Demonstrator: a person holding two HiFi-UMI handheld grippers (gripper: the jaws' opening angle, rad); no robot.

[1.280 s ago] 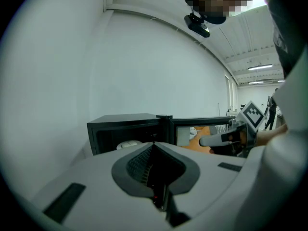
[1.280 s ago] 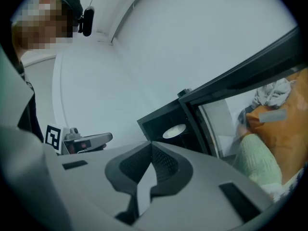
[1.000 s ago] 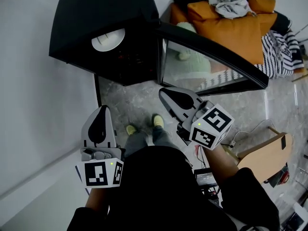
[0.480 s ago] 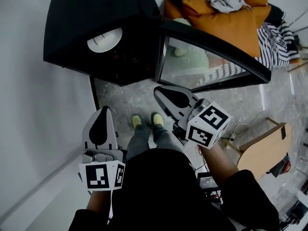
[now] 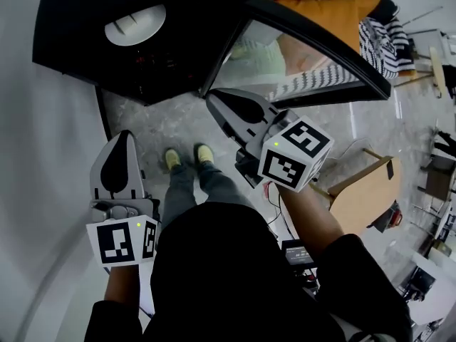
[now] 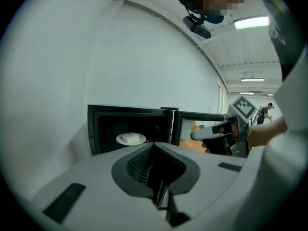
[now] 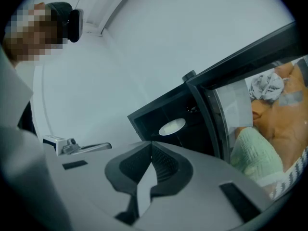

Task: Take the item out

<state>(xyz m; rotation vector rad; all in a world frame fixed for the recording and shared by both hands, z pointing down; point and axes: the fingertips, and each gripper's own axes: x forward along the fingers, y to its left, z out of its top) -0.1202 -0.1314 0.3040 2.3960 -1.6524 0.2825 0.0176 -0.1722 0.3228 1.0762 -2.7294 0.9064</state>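
Right now your right gripper (image 5: 214, 100) has its jaws pressed together with nothing between them. Your left gripper (image 5: 121, 140) is closed and empty too. Both sit near the middle of the frame, well apart from the black oven (image 5: 71, 20) at the upper left. Its glass door (image 5: 285, 59) is swung open toward the upper right. Inside, a white plate (image 5: 114, 33) holds a pale block (image 5: 139, 21).

I think you are at the reaching step, and nothing is out yet. Next, open one gripper's jaws, go in past the door, grab the plate's rim, and keep it flat.
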